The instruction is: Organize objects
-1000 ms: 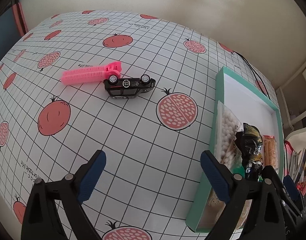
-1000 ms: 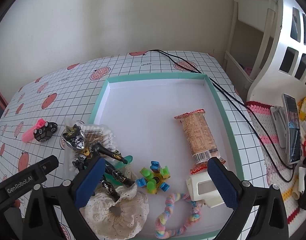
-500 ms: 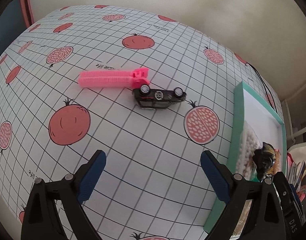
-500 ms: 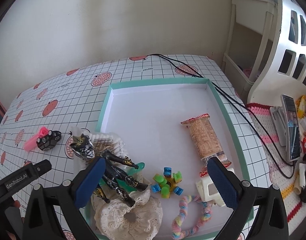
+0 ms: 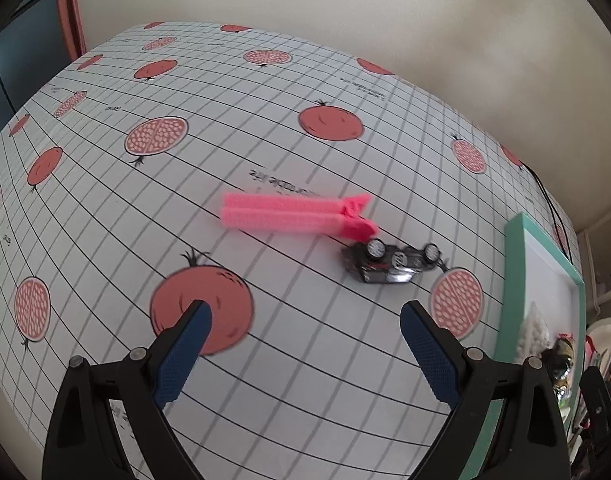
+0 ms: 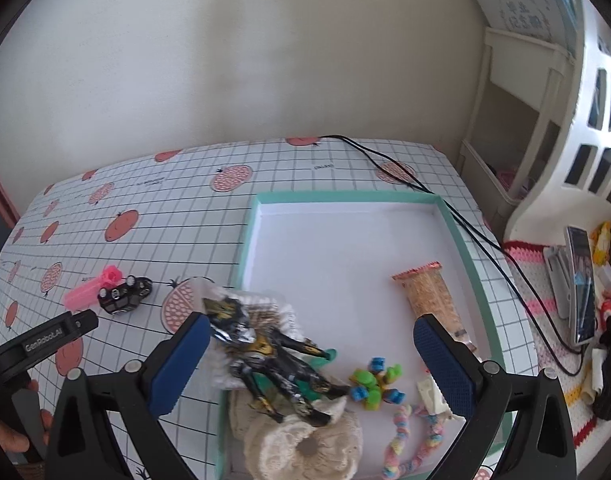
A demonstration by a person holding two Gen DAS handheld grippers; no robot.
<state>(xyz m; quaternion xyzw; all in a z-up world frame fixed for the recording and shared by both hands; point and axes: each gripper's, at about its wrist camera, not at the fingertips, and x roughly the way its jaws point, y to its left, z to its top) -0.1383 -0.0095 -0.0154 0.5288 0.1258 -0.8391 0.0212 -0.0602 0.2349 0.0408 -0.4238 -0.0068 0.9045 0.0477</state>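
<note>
Where tray [image 5: 517, 240] ends, car [image 5: 389, 264] beside.

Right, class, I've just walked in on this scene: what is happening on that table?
A person is tidying small objects into a teal-rimmed tray, with tongs in each hand. Both the left tongs and the right tongs are open and hold nothing. A pink clip and a black toy car lying on its side remain outside on the pomegranate tablecloth, ahead of the left tongs. The tray holds a dark action figure, a snack packet and more.
</note>
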